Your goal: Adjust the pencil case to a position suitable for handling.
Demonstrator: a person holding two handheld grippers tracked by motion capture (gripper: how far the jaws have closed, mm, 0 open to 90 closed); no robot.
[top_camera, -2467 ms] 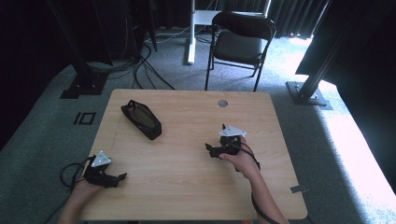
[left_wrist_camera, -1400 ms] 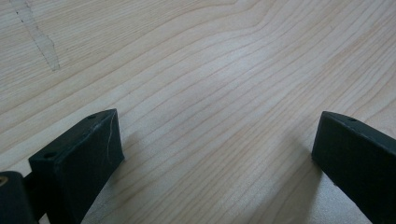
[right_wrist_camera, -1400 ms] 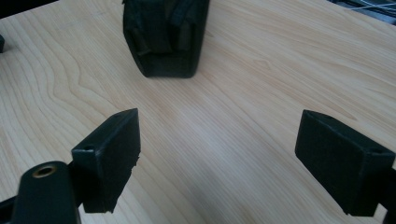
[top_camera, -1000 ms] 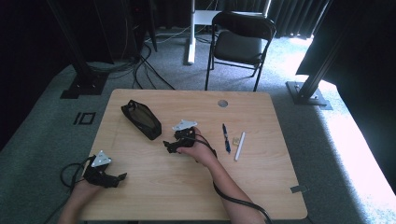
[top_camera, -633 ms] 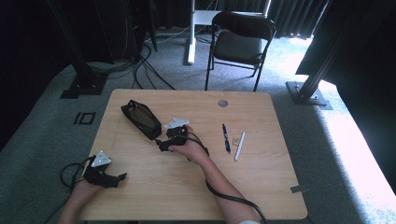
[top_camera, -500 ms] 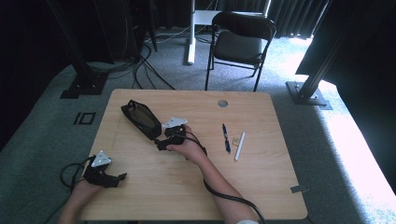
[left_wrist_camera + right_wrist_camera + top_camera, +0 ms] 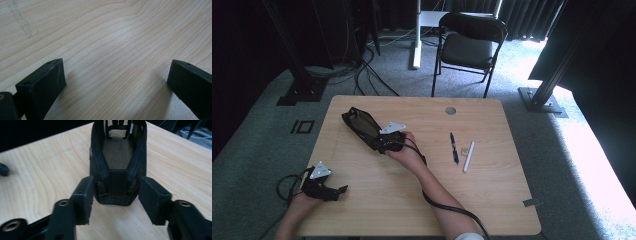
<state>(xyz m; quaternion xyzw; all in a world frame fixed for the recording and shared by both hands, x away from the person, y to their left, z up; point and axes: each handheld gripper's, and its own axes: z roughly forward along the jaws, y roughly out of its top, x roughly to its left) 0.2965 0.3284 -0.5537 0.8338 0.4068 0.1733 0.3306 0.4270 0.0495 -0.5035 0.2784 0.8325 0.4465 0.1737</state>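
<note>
Straddling the near end of the black mesh pencil case (image 7: 117,162), the right gripper (image 7: 116,195) had just been closing, pads nearly touching; the left gripper (image 7: 115,82) rested released, well apart from the case.

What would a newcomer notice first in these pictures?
First, the right gripper at the near end of a black mesh pouch on the left half of the wooden table; its jaws have just been closing around that end, and the right one is not yet touching. Next, a pen and a white stick lying to the right.
</note>
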